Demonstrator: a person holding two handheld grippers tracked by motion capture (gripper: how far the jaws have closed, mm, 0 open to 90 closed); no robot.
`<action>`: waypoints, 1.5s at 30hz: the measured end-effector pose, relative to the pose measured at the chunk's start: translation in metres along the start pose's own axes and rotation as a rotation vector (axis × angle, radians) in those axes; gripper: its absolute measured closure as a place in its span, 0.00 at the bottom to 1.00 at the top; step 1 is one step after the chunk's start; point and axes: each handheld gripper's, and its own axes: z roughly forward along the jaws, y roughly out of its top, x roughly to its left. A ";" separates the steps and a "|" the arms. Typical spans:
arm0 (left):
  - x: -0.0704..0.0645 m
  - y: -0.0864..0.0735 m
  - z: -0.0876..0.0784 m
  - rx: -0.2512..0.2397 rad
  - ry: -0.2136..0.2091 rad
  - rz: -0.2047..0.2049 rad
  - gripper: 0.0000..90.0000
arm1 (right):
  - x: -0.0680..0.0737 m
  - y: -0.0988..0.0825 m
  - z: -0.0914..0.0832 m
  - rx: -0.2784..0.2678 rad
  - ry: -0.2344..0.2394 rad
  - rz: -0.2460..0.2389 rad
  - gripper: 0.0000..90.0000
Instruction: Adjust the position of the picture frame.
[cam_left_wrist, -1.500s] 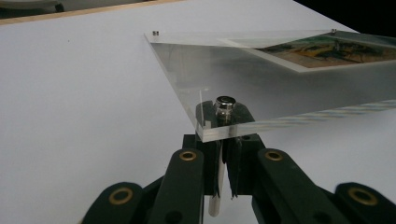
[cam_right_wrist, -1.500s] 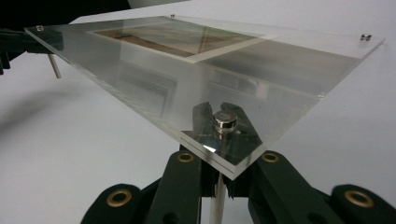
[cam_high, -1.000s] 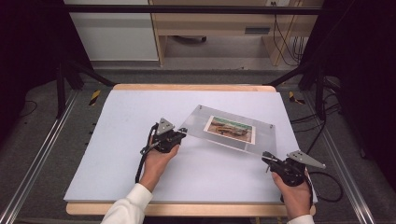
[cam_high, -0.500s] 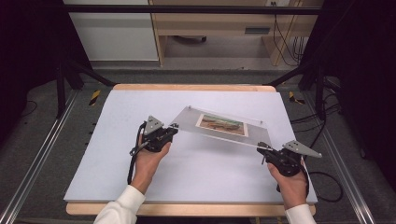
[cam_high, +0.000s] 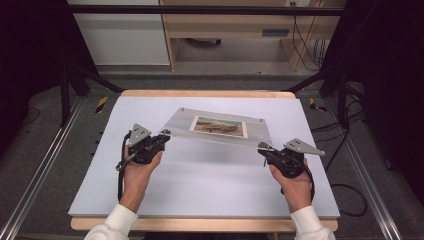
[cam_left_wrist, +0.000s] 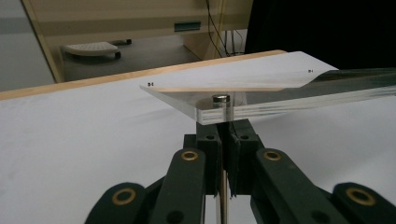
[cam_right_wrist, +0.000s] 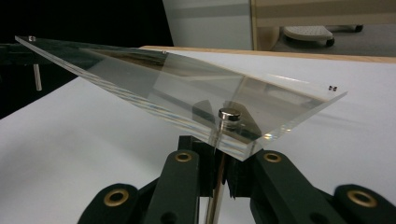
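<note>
White tabletop (cam_high: 200, 185) at frame centre: acrylic frame (cam_high: 220, 128) is held raised by clamped left gripper (cam_high: 161, 136) and right gripper (cam_high: 264, 148) (destination unknown).

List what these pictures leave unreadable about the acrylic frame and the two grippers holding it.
- Photo in the acrylic frame: too small in the high view to tell its subject; in the right gripper view, seen edge-on and blurred by reflections.
- Left gripper: its fingertip contact is hidden under the frame's corner.
- Right gripper: what its fingertips clamp below the metal stud is covered by the frame.
- Frame's far corners: whether they rest on the table is unclear.
</note>
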 end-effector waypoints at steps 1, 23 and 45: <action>0.002 0.000 -0.003 -0.003 0.005 0.001 0.94 | 0.002 0.002 0.002 -0.003 0.006 -0.003 0.93; 0.021 -0.009 -0.042 -0.025 0.066 -0.014 0.94 | 0.027 0.011 0.032 0.012 0.066 -0.021 0.93; 0.018 -0.035 -0.045 -0.018 0.060 -0.042 0.93 | 0.030 0.000 0.034 0.045 0.067 -0.021 0.93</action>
